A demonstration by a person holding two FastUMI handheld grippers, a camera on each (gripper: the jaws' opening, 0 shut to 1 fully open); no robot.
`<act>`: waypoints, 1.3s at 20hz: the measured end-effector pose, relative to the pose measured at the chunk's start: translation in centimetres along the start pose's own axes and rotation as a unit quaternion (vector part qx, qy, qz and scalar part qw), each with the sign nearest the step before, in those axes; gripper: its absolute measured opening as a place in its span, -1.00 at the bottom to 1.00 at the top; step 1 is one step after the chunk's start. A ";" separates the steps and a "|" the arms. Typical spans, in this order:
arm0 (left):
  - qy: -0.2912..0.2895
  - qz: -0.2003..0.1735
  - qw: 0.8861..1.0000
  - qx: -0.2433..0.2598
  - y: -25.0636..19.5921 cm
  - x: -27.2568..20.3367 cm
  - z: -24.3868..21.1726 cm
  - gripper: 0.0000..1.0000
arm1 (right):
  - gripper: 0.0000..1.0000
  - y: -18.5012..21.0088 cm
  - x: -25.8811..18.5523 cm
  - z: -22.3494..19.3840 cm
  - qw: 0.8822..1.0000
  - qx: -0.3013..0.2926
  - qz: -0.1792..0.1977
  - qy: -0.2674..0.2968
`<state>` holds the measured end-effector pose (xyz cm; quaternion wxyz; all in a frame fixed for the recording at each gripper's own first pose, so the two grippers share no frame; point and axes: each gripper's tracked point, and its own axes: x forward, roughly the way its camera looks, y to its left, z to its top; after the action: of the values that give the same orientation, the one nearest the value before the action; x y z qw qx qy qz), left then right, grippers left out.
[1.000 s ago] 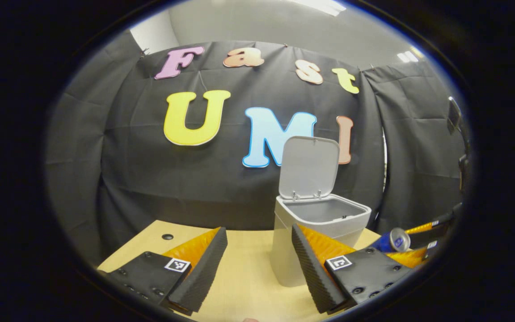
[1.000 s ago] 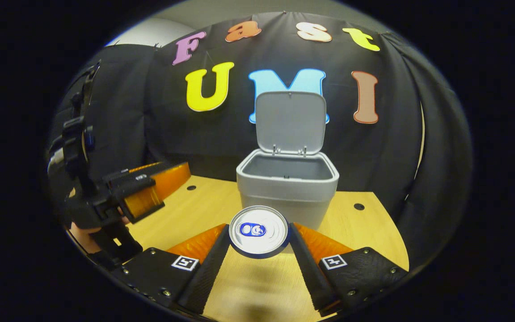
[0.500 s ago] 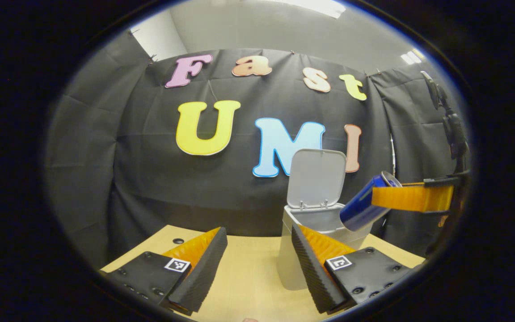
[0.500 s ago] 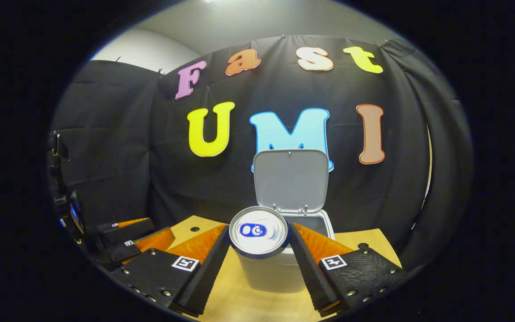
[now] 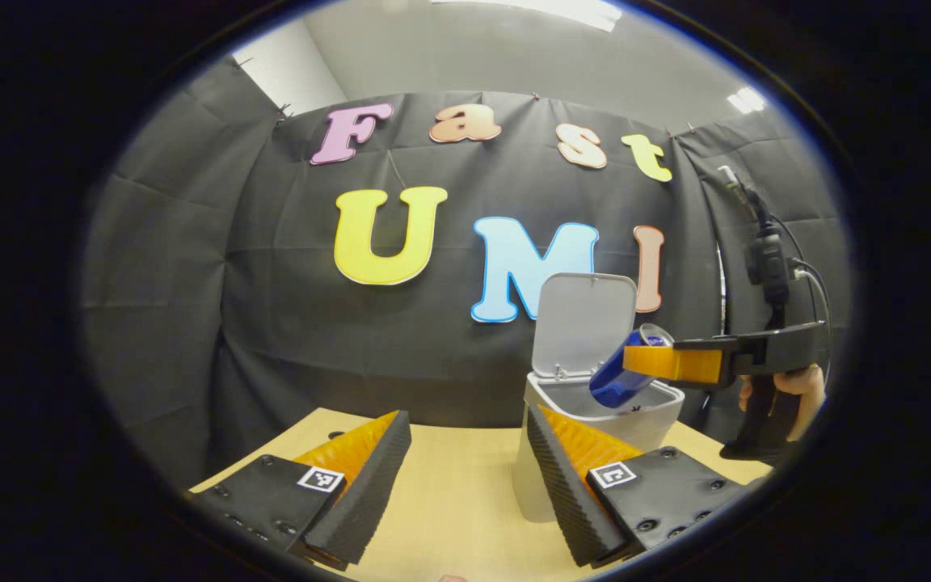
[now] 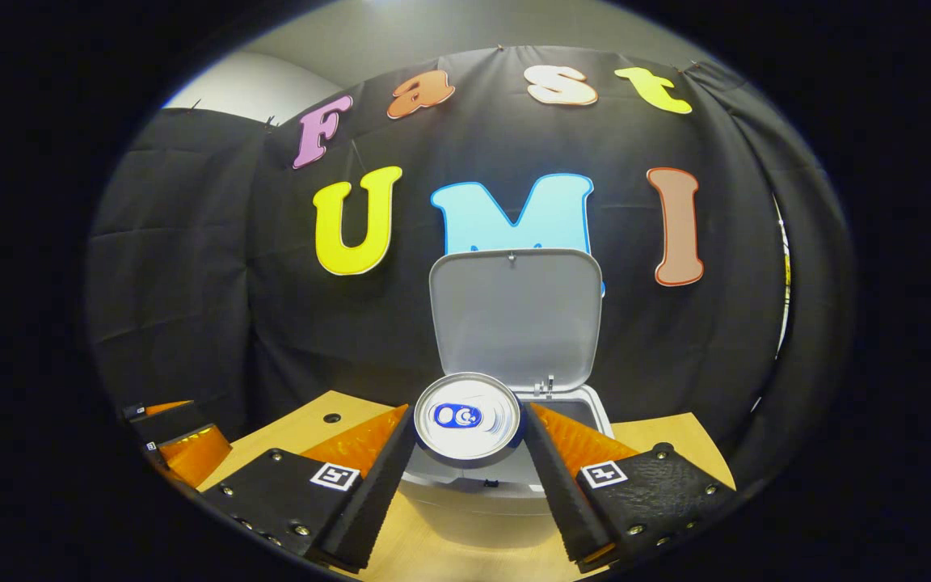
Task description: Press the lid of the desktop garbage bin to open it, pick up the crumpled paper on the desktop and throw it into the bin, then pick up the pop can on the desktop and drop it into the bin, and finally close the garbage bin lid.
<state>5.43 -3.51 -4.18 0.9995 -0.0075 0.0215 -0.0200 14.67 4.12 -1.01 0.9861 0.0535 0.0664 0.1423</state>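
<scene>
The grey desktop bin stands on the wooden desk with its lid tipped up at the back. In the right gripper view my right gripper is shut on the blue pop can, whose silver top faces the camera just in front of the bin's opening and raised lid. The left gripper view shows that same can tilted over the bin's rim, held by the right gripper in a hand. My left gripper stands open above the desk, left of the bin, holding nothing.
The light wooden desk has small round holes near its back edge. The left gripper's fingers show low at the left of the right gripper view. Black cloth walls the booth behind and at both sides.
The right gripper has carried the can up and forward, from low over the desk to above the bin's rim. The left gripper has drifted slightly left and stayed open.
</scene>
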 end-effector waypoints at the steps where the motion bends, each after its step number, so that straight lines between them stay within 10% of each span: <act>1: 0.001 -0.001 1.000 -0.001 -0.1 -0.1 0.0 0.92 | 0.68 -0.1 0.5 -0.3 1.000 -0.002 -0.002 0.005; 26: -0.007 0.000 1.000 -0.020 -0.2 0.2 0.3 0.92 | 0.77 -1.0 2.9 -0.9 0.999 -0.012 -0.024 0.020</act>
<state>5.63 -3.73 -3.87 0.9993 -0.0275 0.0144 -0.0197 17.59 4.06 -2.41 0.9883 0.0374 0.0859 0.1199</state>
